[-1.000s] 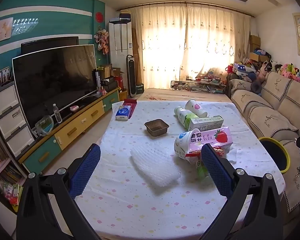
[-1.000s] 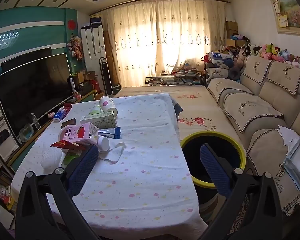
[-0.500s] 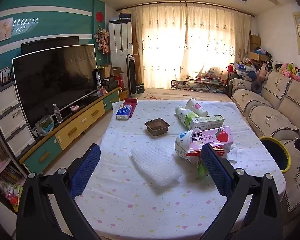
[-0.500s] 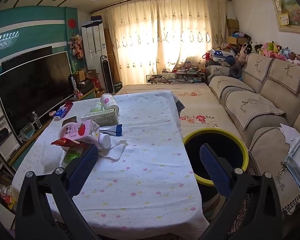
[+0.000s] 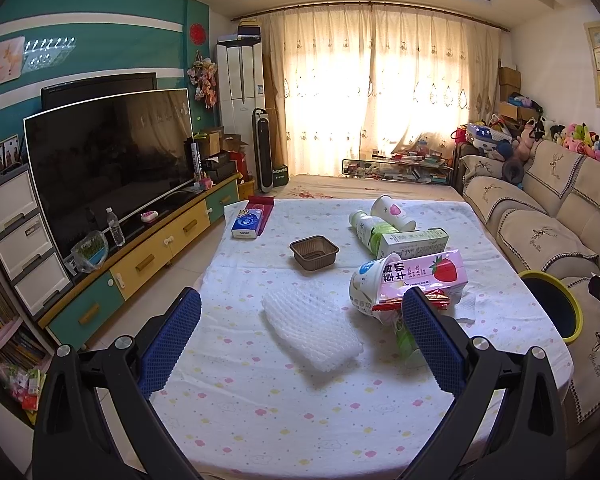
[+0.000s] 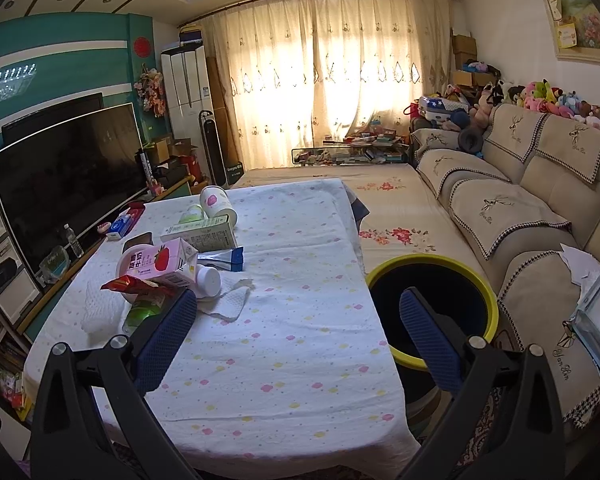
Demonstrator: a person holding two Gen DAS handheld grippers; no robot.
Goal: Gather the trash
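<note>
left gripper [image 5: 300, 320] wide, empty, above table [image 5: 300, 420] | foam net sheet [image 5: 310, 330] between its pads: likely light, squashy, pinch an edge | right gripper [image 6: 298, 334] wide, empty | bin [image 6: 432, 312] beside table

A dark TV [image 5: 108, 168] stands on a low cabinet [image 5: 148, 256] left of the bench [image 5: 300, 412], a sofa [image 6: 540, 208] right, curtains [image 5: 380, 92] behind.

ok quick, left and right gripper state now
Left gripper: open, holding nothing, over the table.
Right gripper: open, holding nothing.
</note>
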